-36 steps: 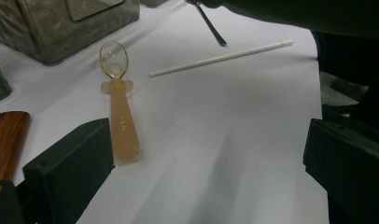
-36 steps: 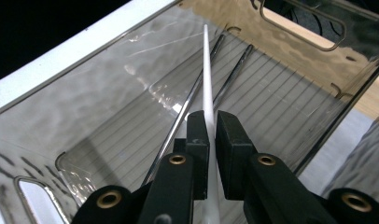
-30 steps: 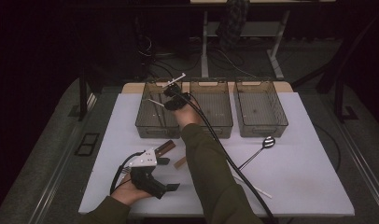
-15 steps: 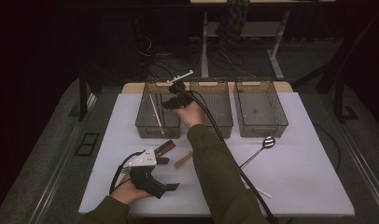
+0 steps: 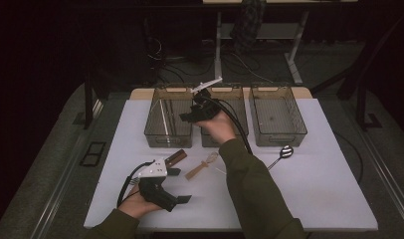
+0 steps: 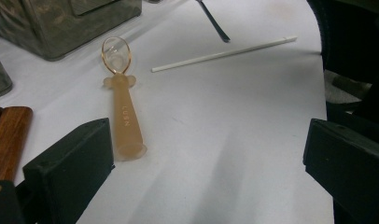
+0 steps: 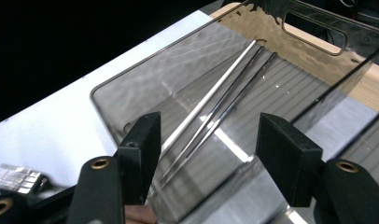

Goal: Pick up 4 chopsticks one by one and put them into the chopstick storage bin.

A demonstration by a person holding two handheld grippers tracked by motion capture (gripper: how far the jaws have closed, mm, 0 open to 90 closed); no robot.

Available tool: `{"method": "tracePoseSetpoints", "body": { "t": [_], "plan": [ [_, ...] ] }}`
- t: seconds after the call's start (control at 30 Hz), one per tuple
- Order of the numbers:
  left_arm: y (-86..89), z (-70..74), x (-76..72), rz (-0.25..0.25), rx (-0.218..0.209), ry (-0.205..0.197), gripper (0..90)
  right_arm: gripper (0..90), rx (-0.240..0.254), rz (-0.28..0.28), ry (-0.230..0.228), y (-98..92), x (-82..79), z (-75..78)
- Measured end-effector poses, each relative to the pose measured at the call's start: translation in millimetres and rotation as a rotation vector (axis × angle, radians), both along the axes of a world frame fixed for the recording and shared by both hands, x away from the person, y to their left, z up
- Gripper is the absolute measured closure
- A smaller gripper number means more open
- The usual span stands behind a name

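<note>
Below right gripper (image 7: 208,154) | chopsticks (image 7: 211,109) lie in left bin (image 5: 155,130) | jaws just opening, released

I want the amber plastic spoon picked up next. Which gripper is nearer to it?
Left. The left gripper rests on the table just short of the amber plastic spoon, jaws open. The right gripper is up over the bins.

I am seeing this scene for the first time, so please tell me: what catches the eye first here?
Three clear bins stand in a row at the far side of the white table; the left bin holds thin sticks. The right gripper hovers over that bin, its jaws having just opened with nothing between them. Nearer, a pale plastic spoon and a white stick lie on the table before the open left gripper.
</note>
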State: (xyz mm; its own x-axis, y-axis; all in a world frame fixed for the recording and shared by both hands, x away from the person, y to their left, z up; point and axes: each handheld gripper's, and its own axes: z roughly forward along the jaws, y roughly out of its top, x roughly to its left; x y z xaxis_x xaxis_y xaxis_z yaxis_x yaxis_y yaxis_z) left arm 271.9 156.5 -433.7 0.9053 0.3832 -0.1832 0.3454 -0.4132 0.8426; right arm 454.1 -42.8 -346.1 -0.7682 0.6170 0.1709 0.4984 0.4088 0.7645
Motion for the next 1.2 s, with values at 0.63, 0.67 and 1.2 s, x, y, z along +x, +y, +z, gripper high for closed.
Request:
{"method": "tracePoseSetpoints", "body": {
  "t": [0.63,0.67,1.2],
  "plan": [
    [0.4,-0.2,0.0,0.007,0.004,0.0,0.1,35.4,-0.009,0.06,-0.072,-60.6,-50.8,4.1],
    [0.7,-0.1,0.1,0.008,0.003,-0.001,0.1,35.4,-0.007,0.063,-0.075,-63.5,-53.7,3.1],
    [-0.1,-1.0,0.8,0.017,0.014,-0.002,0.1,35.2,0.012,0.075,-0.075,-124.0,-98.5,-19.2]
  ]
}}
